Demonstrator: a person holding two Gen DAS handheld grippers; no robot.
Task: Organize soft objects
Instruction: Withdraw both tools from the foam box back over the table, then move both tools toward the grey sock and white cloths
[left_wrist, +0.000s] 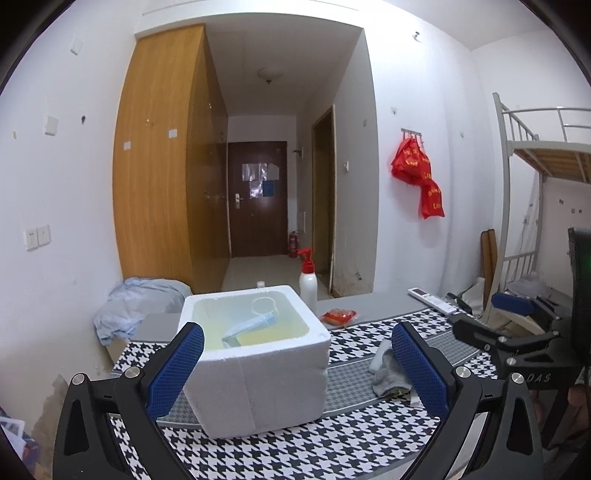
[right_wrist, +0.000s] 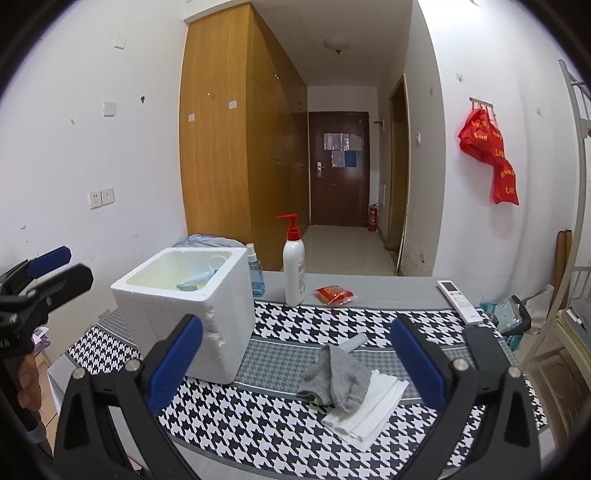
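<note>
A white foam box (left_wrist: 255, 373) stands on the houndstooth cloth; it also shows in the right wrist view (right_wrist: 192, 317). Inside it lie a blue face mask (left_wrist: 255, 323) and a yellow flat item (left_wrist: 258, 338). A grey sock (right_wrist: 338, 376) lies on folded white tissue (right_wrist: 373, 406) to the right of the box, with a small grey roll (right_wrist: 352, 343) behind it. The sock also shows in the left wrist view (left_wrist: 388, 373). My left gripper (left_wrist: 295, 363) is open, straddling the box front. My right gripper (right_wrist: 295, 360) is open and empty, just above the sock.
A white pump bottle (right_wrist: 294, 273), a blue spray bottle (right_wrist: 255, 275), a red packet (right_wrist: 334, 294) and a white remote (right_wrist: 460, 301) sit at the table's back. Light blue cloth (left_wrist: 136, 306) lies far left. A bunk bed frame (left_wrist: 524, 206) stands right.
</note>
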